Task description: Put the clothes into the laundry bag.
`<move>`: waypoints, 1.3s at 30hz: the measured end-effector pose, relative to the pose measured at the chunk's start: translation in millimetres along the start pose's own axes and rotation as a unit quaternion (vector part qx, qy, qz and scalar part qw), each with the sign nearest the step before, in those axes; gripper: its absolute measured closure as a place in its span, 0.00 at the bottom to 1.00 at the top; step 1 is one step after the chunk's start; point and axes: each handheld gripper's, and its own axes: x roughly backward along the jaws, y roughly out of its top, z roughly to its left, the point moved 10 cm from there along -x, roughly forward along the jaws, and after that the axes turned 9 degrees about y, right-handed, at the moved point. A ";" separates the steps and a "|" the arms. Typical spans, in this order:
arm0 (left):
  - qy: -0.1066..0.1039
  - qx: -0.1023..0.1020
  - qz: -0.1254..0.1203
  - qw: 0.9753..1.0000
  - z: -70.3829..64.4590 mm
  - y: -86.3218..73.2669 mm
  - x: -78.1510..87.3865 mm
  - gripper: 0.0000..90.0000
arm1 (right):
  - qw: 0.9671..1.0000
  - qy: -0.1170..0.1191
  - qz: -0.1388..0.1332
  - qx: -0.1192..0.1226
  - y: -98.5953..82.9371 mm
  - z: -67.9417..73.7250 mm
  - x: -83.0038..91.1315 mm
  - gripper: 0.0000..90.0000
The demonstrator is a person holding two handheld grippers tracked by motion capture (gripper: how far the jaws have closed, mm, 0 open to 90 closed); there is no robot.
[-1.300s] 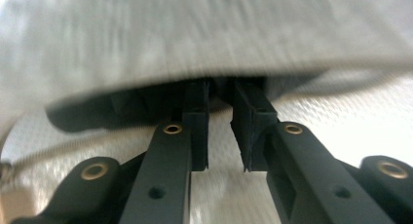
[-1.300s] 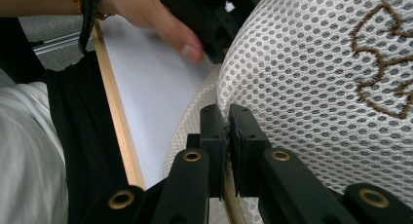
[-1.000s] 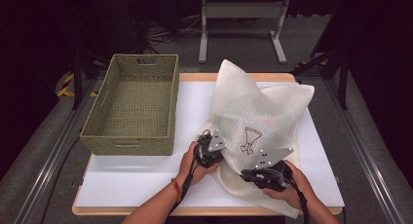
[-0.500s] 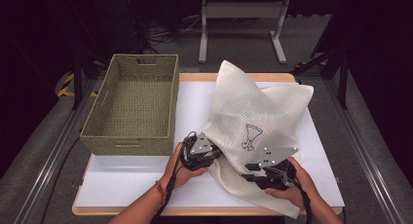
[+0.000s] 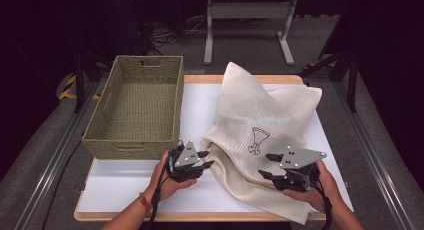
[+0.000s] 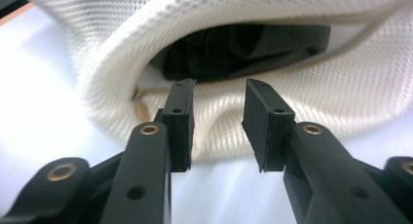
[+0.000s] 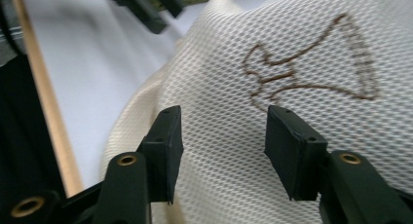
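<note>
Change since half a second ago: the left gripper (image 5: 200,160) has drawn slightly back toward the table's near-left, its tips now just beside the bag's left edge; the right gripper (image 5: 268,166) is little altered, and basket and bag lie as before. Item one: cream mesh fabric bag with a brown stitched emblem (image 5: 257,135), slumped across the right half of the white table top (image 5: 197,107), its near corner reaching the table's front edge. Its open mouth faces the left gripper (image 6: 217,90), jaws apart and empty, just short of the opening; inside the mouth lies dark, folded cloth-like material (image 6: 243,51), its kind not discernible. Item two: olive-green woven rectangular basket with handle slots (image 5: 136,107), standing on the left part of the table, near the bag but apart from it, holding nothing visible. The right gripper (image 7: 221,129) hovers over the bag's near side by the emblem, jaws spread and gripping nothing.
</note>
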 end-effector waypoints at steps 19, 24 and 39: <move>0.088 0.026 0.036 0.995 35.1 -77.1 69.6 0.36 | 0.995 -0.082 -0.015 -0.047 -72.2 -34.5 25.2 0.38; 0.100 0.047 0.031 0.993 42.6 -90.3 83.3 0.29 | 0.991 -0.103 -0.032 -0.074 -93.2 -42.4 32.7 0.33; 0.151 0.118 0.051 0.980 73.4 -134.1 106.9 0.11 | 0.984 -0.127 -0.046 -0.115 -135.1 -61.0 30.4 0.19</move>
